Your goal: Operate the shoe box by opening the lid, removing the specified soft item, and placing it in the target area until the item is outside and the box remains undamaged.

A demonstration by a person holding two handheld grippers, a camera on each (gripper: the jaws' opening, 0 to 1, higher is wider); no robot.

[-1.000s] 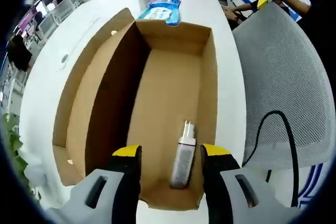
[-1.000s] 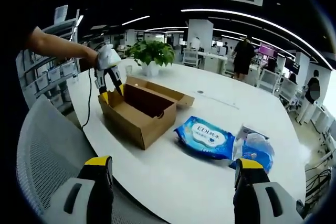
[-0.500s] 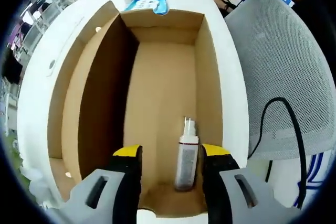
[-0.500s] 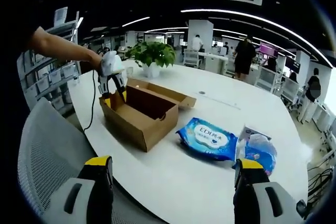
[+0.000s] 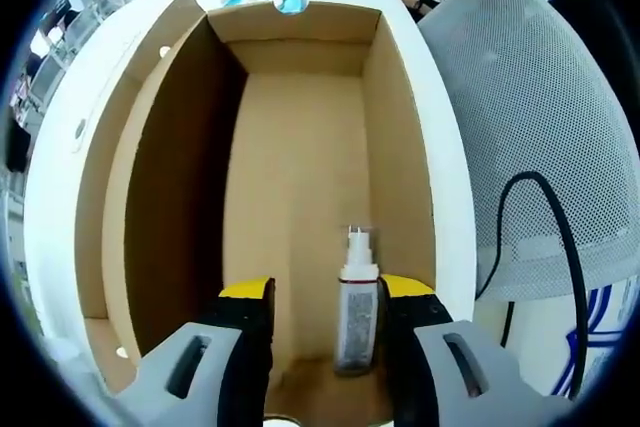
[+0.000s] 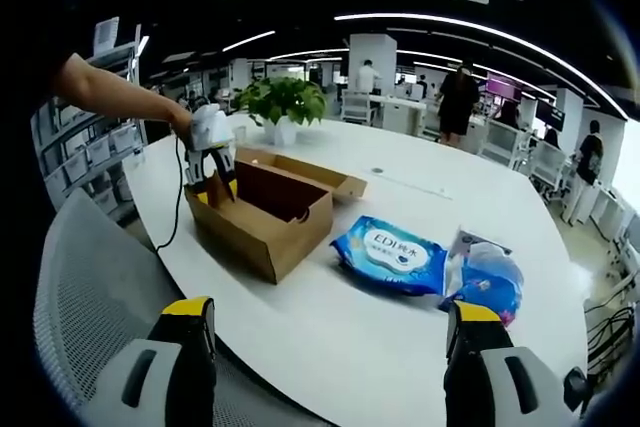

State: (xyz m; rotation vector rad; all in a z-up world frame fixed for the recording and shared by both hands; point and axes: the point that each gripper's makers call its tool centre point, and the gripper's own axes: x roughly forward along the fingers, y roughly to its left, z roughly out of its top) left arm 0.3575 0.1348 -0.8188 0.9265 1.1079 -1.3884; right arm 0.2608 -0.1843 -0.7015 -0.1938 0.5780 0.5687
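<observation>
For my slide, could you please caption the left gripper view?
Open left gripper descends into the cardboard box toward a small spray bottle.

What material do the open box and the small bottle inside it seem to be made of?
The box looks like plain brown cardboard with a matte finish: dull, even walls and folded flaps. The bottle seems to be plastic, with a whitish top and a printed label; the picture is too small to be sure.

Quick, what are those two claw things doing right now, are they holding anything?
Left gripper: open, holding nothing, jaws inside the shoe box either side of a small bottle.
Right gripper: open, holding nothing, above the white table.
</observation>
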